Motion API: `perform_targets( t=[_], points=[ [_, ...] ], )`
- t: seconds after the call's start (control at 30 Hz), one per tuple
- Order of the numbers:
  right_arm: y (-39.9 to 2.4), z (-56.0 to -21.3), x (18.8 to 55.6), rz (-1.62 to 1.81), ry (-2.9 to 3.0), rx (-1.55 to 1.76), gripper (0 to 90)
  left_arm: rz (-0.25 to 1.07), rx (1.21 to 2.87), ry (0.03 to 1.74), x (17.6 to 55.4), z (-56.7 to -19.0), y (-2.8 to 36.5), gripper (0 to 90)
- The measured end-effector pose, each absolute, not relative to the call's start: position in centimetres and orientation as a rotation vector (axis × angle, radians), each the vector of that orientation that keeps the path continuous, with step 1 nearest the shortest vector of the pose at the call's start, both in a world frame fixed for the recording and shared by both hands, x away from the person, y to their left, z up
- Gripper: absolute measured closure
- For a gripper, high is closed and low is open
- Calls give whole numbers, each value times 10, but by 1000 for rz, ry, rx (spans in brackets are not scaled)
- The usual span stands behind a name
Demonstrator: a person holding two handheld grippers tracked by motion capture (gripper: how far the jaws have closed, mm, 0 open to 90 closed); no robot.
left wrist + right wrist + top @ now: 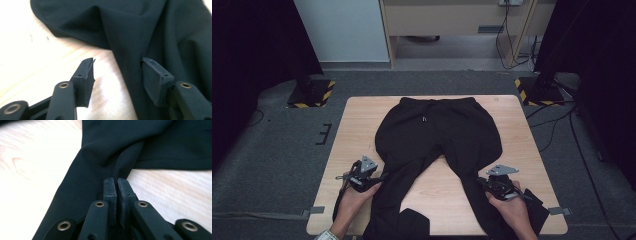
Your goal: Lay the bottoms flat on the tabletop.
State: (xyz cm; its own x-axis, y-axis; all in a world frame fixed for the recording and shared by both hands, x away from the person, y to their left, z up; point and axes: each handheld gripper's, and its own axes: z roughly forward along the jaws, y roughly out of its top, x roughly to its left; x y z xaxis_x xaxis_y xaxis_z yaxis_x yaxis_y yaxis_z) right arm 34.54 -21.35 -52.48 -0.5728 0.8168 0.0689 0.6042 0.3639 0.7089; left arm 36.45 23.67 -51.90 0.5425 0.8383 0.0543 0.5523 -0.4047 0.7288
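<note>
Black trousers (439,135) of smooth matte cloth lie flat on the pale wood surface (357,120), waistband at the far edge, legs running off the near edge. Bare wood flanks both sides. The left gripper (117,75) has its jaws spread over a leg's edge; the right gripper (117,185) is pressed together beside a fold.

High view overhead, facing forward-down; gripper views close, low — all share trousers (437,135).

Left gripper (117,75), jaws spread wide over the table (37,57). One jaw stands above bare wood; the other lies over the black trousers (150,30), whose folded edge runs between the two jaws.
</note>
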Motion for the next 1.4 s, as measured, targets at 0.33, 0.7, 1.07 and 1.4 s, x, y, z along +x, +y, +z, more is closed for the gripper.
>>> perform_targets(
  t=[0.33, 0.7, 1.07, 1.4],
  points=[
    [-253, -508, 318, 1090, 2264, 1321, 628, 602, 2015, 1134, 373, -507, 246, 419],
    [-179, -491, 359, 1173, 2285, 1175, 341, 640, 2007, 1092, 387, -497, 232, 414],
    [-90, -484, 414, 1222, 2301, 1170, 292, 597, 2025, 1057, 400, -502, 224, 539],
    [-53, -511, 430, 936, 2357, 1159, 470, 498, 2063, 1072, 404, -510, 220, 669]
  ],
)
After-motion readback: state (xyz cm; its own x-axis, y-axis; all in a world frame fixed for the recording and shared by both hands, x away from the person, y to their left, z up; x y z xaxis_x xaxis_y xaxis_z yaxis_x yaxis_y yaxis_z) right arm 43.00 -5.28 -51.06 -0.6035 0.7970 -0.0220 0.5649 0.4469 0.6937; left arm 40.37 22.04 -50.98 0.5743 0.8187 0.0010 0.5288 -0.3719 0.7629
